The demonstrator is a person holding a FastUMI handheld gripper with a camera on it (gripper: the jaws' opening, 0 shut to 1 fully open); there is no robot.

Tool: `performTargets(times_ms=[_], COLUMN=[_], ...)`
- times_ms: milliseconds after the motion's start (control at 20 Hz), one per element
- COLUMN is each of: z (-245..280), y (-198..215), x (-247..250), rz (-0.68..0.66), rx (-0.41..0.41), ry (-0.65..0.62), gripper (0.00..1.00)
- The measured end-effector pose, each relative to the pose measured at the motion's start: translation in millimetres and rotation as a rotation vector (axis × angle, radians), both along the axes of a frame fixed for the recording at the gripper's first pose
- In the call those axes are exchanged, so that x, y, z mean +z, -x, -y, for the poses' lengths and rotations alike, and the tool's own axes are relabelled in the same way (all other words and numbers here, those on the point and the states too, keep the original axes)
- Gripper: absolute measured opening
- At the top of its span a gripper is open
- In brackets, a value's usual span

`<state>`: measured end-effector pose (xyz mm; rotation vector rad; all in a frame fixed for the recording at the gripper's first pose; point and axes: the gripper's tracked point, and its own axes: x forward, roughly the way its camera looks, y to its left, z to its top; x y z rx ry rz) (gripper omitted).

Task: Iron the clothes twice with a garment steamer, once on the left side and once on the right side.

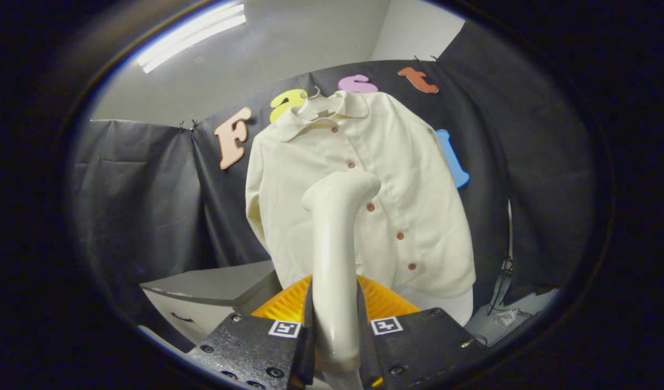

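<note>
In the gripper view, the garment steamer (334,254) is held upright between the two fingers of the gripper (334,346) — both black fingers are pressed against its cream handle, closed to the handle's width. The steamer's head is bent over at the top and is pointed toward the cream button-front shirt (364,189), which is hung on a hanger (313,96) against the booth's black wall, farther off beyond the fingers. An orange ribbed base (381,303) is seen just behind the handle, low and near.

As for progress, the pick-up of the steamer is judged done. Whether either pass has been made cannot be told: no steam is seen. The head is overlapped with the shirt's front left of the button line, though contact cannot be confirmed — it may be apart.
</note>
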<state>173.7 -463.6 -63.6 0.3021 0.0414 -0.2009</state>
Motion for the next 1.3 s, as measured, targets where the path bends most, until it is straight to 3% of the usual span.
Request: performTargets(times_ms=[200, 350, 600, 950, 1300], z=[42.0, 78.3, 110.2, 111.8, 109.1], y=[-30.5, -52.5, -90.9, -96.8, -83.8], x=[51.6, 83.6, 106.9, 70.9, 18.6], rz=[0.072, 0.149, 0.2, 0.213, 0.157], rx=[-0.054, -0.108, -0.158, -0.129, -0.138], ry=[0.011, -0.047, -0.073, -0.166, -0.179], gripper=[0.32, 0.32, 0.32, 0.32, 0.32])
